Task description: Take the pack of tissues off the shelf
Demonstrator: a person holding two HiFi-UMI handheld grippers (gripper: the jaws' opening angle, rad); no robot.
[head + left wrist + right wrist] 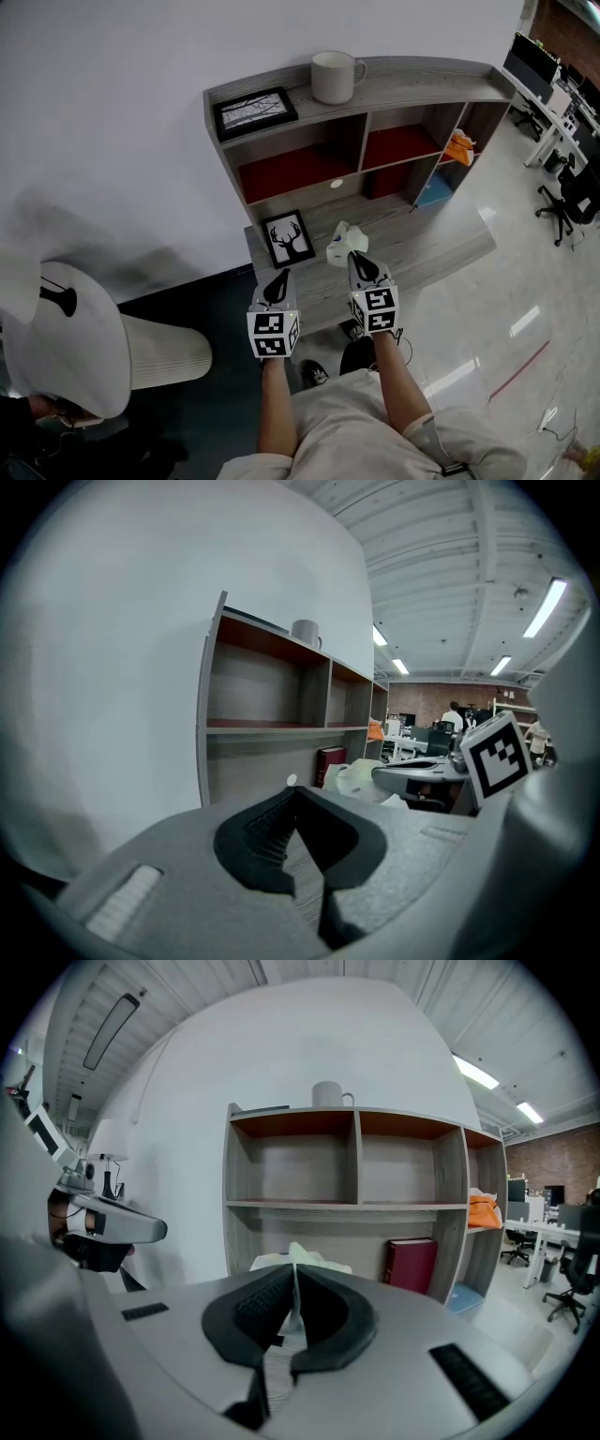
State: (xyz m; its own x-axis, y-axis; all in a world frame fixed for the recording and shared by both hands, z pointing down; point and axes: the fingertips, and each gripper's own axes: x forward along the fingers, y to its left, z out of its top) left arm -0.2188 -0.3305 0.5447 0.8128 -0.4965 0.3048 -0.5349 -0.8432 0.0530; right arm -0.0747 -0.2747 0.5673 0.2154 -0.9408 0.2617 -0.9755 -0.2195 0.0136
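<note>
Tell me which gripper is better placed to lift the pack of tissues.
Right. The right gripper is closed on the pack of tissues; the left gripper is shut on nothing, beside it.

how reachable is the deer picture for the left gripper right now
Probably yes: the deer picture stands on the desk right ahead of the left gripper, nothing between them; the tissues sit off to the right. The gripper's shut jaws must open first.
</note>
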